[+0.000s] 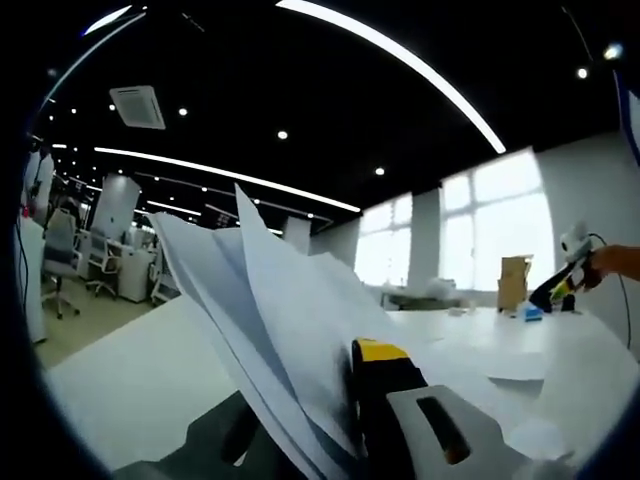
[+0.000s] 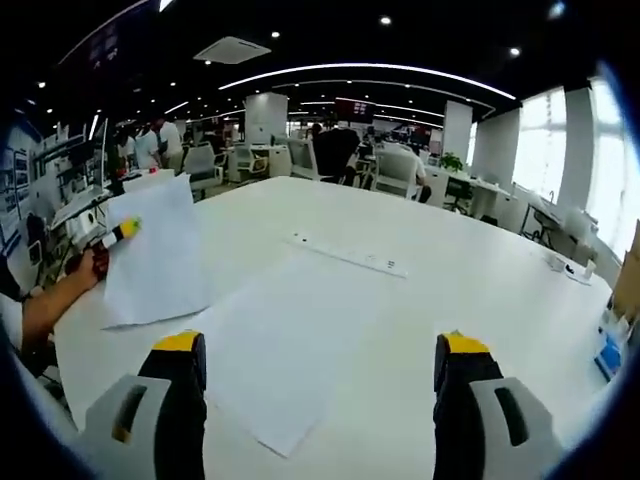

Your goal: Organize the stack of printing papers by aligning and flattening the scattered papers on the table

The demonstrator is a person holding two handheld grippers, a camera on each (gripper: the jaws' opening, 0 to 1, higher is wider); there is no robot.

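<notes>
My left gripper [image 1: 312,395] is shut on a sheaf of white papers [image 1: 270,300], which rises fanned and tilted above the white table [image 1: 120,370]. Its yellow-tipped jaw stands on the right of the sheets and the other jaw is mostly hidden behind them. From the right gripper view, the left gripper [image 2: 118,233] holds those papers [image 2: 155,260] up at the table's left edge. My right gripper [image 2: 320,350] is open above a single sheet [image 2: 290,360] lying flat on the table [image 2: 450,290]. It appears far right as the right gripper [image 1: 562,282], in a hand.
A person's forearm [image 2: 45,305] reaches in from the left. A long flat strip [image 2: 350,255] lies across the table's middle. More sheets [image 1: 520,360] lie flat further right. A blue object [image 2: 610,355] sits at the right edge. Office chairs [image 2: 400,170] and people stand beyond.
</notes>
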